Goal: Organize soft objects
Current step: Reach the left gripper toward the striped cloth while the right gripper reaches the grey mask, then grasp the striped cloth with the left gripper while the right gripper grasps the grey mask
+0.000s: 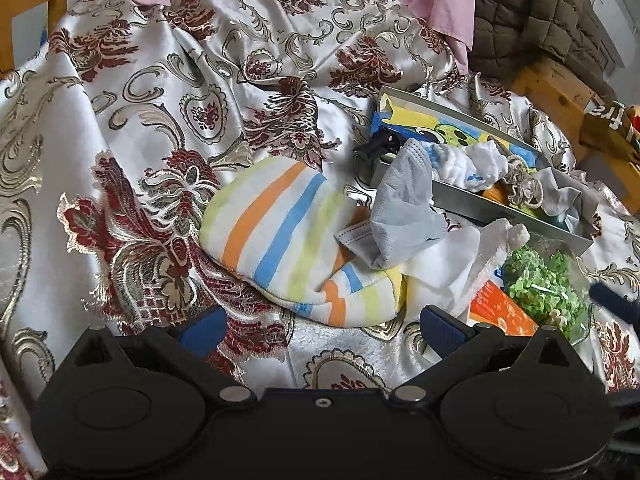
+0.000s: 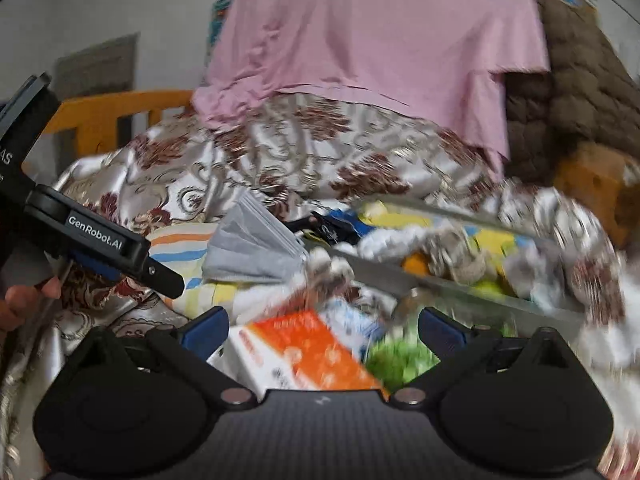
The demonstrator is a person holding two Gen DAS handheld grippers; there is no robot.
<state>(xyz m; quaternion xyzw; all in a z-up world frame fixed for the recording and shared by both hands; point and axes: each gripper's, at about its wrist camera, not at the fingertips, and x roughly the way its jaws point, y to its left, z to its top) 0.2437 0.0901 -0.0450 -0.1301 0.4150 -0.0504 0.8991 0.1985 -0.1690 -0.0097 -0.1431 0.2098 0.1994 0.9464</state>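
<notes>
A striped towel [image 1: 280, 248] in orange, blue and yellow lies crumpled on the brocade cover, just beyond my open, empty left gripper [image 1: 320, 330]. A grey face mask [image 1: 404, 208] lies on the towel's right end and against a grey tray [image 1: 520, 216]. The tray holds white cloths [image 1: 468, 160] and a knotted rope piece [image 1: 520, 184]. A white cloth [image 1: 460, 264] lies in front of the tray. My right gripper [image 2: 320, 330] is open and empty above an orange box [image 2: 316, 352]. The mask [image 2: 248, 248] and the tray [image 2: 400, 276] show blurred ahead. My left gripper also shows in the right wrist view [image 2: 160, 276].
A bag of green bits [image 1: 540, 284] and the orange box [image 1: 504, 312] lie at the right front. A pink sheet [image 2: 380, 48] and a brown quilt [image 2: 580, 92] are piled at the back. A wooden frame [image 2: 120, 116] runs along the left. A wooden block [image 1: 560, 88] sits far right.
</notes>
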